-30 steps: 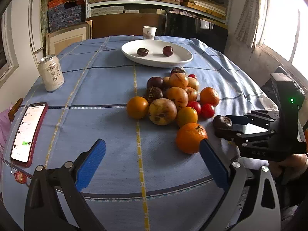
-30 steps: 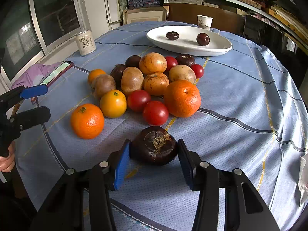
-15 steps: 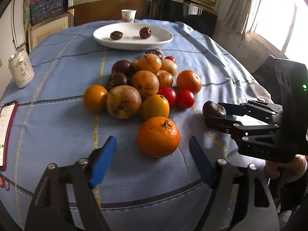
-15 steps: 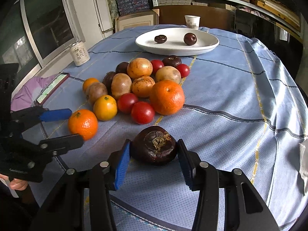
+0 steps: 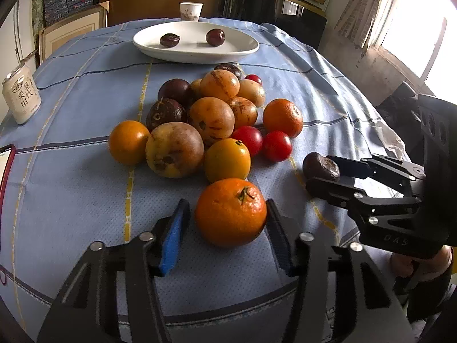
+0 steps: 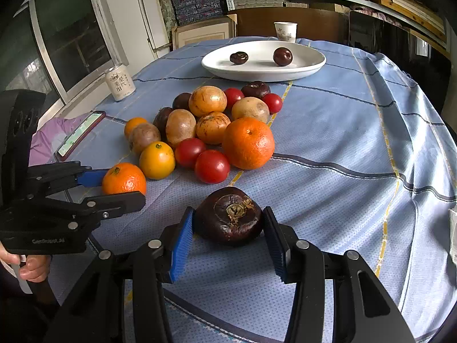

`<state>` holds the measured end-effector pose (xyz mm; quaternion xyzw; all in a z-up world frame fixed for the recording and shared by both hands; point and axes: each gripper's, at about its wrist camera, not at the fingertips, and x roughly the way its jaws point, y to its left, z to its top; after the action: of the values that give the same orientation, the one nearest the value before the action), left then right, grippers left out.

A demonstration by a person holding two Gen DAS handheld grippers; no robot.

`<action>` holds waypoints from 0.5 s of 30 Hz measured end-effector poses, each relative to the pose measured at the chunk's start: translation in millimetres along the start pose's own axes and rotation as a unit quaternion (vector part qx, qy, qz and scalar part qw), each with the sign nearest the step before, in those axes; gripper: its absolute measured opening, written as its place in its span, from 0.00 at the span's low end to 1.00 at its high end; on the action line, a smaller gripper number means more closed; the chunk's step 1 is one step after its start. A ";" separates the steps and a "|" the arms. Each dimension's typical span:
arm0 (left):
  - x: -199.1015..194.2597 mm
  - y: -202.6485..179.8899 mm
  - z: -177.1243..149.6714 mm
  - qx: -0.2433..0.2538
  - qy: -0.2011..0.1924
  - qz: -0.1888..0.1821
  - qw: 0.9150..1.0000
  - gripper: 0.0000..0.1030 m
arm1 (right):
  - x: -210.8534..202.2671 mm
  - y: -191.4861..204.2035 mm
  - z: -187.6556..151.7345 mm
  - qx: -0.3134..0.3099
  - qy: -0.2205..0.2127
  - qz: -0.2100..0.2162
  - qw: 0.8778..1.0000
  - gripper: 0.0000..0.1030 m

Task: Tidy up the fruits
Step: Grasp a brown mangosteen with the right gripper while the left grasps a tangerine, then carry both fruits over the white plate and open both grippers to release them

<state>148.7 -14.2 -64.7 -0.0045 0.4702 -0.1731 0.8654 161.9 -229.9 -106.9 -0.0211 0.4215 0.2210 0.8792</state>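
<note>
A mandarin (image 5: 230, 211) lies on the blue cloth nearest me, between the closing jaws of my left gripper (image 5: 227, 204). Its right pad touches the peel; the blue left pad stands a sliver off. My right gripper (image 6: 227, 211) is shut on a dark purple fruit (image 6: 228, 217), held just above the cloth to the right of the mandarin. Behind them is a pile of fruit (image 5: 211, 117): brown-yellow ones, oranges, red tomatoes, dark purple ones. The white oval plate (image 5: 197, 54) at the far end holds two dark fruits.
A drink can (image 5: 21, 97) and a phone (image 6: 81, 131) sit at the left of the table, and a paper cup (image 5: 191, 11) stands behind the plate. The cloth drops off at the right edge. A person's hand (image 6: 31, 268) grips the left tool.
My left gripper came forward and down to the nearest mandarin, and its jaws narrowed from wide to close around it. The right gripper kept still with the dark fruit.
</note>
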 end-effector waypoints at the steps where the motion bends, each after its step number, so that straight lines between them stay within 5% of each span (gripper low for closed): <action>1: 0.4 -0.7 -0.1 0.001 0.001 -0.004 1.000 0.45 | 0.0 -0.2 0.0 0.001 0.000 0.001 1.000 0.47; 10: -11.2 1.0 -0.7 -0.002 0.001 -0.030 1.000 0.44 | -10.4 0.9 5.0 -0.006 -0.005 -0.002 1.000 0.47; 15: -40.1 12.7 25.5 0.006 -0.020 -0.057 0.998 0.44 | -32.5 -0.8 31.5 -0.023 -0.024 0.010 0.999 0.47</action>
<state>153.4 5.9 -20.1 -0.0295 0.4506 -0.2249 0.8634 167.5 -235.6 -62.4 -0.0322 0.3954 0.2397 0.8861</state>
